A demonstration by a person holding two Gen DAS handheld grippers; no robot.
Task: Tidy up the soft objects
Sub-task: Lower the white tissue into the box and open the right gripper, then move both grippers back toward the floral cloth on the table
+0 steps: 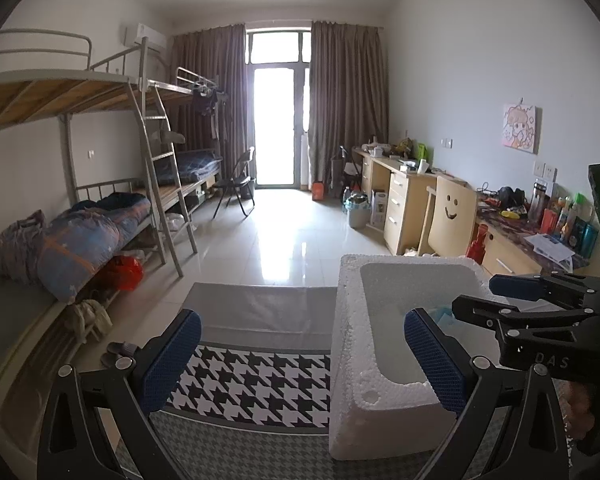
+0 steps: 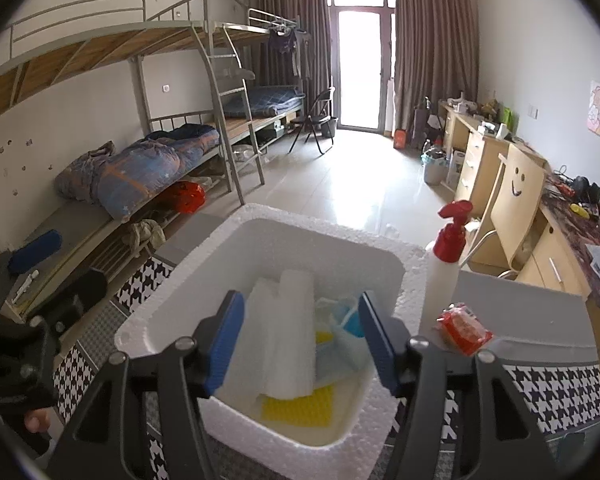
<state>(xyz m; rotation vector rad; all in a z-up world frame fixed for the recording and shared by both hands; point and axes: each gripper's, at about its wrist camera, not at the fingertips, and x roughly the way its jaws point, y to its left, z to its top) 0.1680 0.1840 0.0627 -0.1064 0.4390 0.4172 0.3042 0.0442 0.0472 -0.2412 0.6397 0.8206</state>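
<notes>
Right gripper [image 2: 302, 344] hangs over the white foam box [image 2: 410, 276], centre of the right wrist frame, pointing down into it. Its blue pads [image 2: 224, 344] stand spread apart, nothing pinched. The white foam roll [image 2: 290, 340] lies between and below them in the frame, apparently resting in the box, not held.

Key relation: the roll's long axis runs from the lower centre of the frame up toward the far wall of the box, roughly in line with the fingers, so the jaws straddle it across its narrow side. Right hand is clearly the nearer one to the box contents.

Other soft things already in the box: a pale blue face mask [image 2: 346, 350] right of the roll, and a yellow sponge cloth [image 2: 300, 406] under the roll's near end, lower centre.

Outside the box, right of frame: a red wrapped packet [image 2: 464, 330] on the grey tabletop [image 2: 540, 312], just beside the box's right wall, and a white spray bottle with red pump [image 2: 446, 256] upright behind it. Packet looks soft, crinkly, likely the next pick, just right of the right fingers.

Left gripper [image 1: 302, 358] sits lower centre of the left wrist frame, fingers wide apart, empty, over the houndstooth cloth [image 1: 256, 380], with the box to its right.
</notes>
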